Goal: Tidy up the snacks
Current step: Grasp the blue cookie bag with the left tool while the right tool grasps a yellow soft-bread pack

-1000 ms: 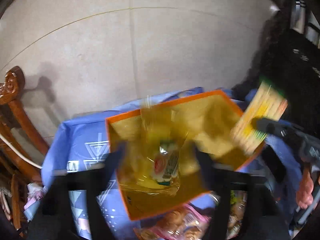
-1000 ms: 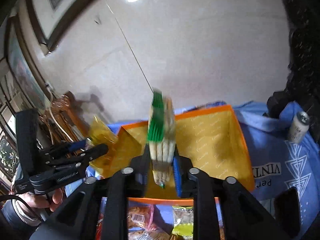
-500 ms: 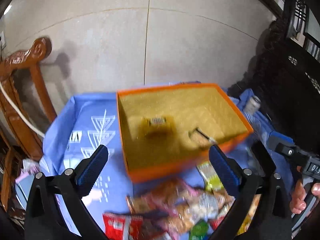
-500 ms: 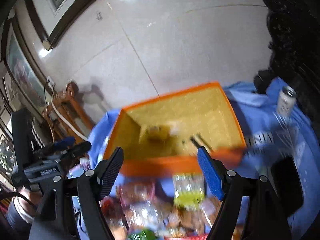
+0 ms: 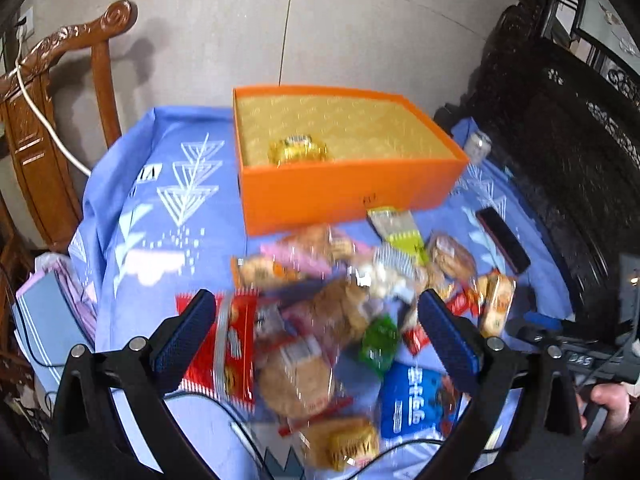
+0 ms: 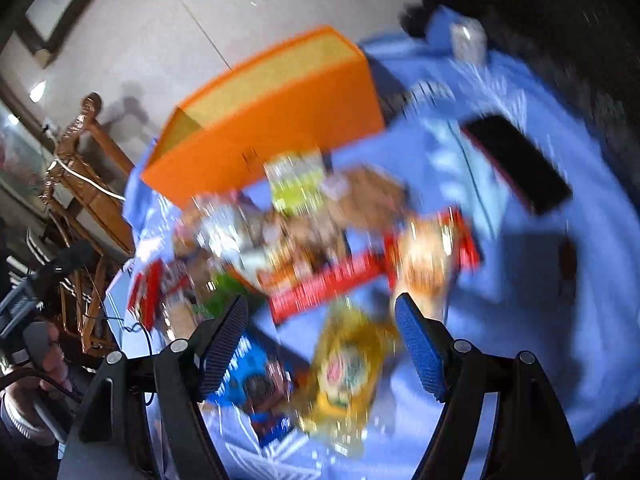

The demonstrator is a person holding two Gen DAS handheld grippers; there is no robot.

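Both tools are empty now, jaws spread wide: the left tool (image 5: 316, 336) and the right tool (image 6: 322, 336) each hang over the snack pile (image 5: 344, 320) on the blue-clothed bench (image 5: 160, 216), just in front of the orange box (image 5: 344, 196). A second ago the right one was clamped on a green-topped stick pack above the box and its jaws have just been opening, nothing between them now. The left had a yellow pouch back then; that gold packet (image 5: 298, 152) now lies inside the box. A yellow bag (image 6: 348, 376) sits right under the right tool, on the pile's near edge from the box. Right view's pretty blurry.
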